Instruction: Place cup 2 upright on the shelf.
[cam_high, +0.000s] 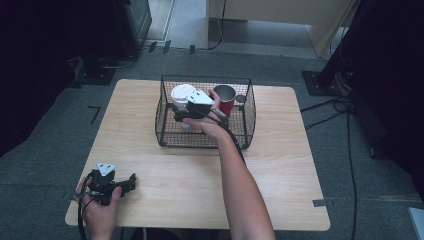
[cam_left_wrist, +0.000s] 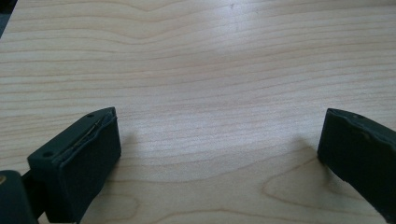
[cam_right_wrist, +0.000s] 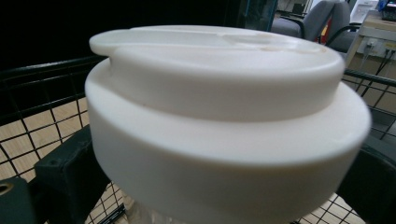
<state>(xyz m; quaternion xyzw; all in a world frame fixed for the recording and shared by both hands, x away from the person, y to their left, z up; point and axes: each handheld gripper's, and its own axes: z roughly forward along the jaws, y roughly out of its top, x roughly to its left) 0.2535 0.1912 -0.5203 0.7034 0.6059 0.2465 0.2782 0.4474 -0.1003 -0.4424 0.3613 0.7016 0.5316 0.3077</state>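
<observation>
A black wire basket (cam_high: 165, 136) stands at the middle back of the wooden table (cam_high: 285, 165). Inside it are a cup with a white lid (cam_high: 181, 93) and a red cup (cam_high: 228, 104) with a metal rim. My right gripper (cam_high: 181, 116) reaches into the basket and is shut on the white-lidded cup. In the right gripper view the lid (cam_right_wrist: 219, 93) is very close, and the black fingers (cam_right_wrist: 65, 172) press the cup just under it from both sides. My left gripper (cam_high: 131, 181) rests low at the table's front left, open, with bare wood (cam_left_wrist: 210, 56) between its jaws.
A small grey round thing (cam_high: 240, 99) sits in the basket's back right corner. Basket wires (cam_right_wrist: 42, 116) rise around the cup. Cables (cam_high: 345, 130) run over the grey floor right of the table. Dark stands and equipment stand at the back.
</observation>
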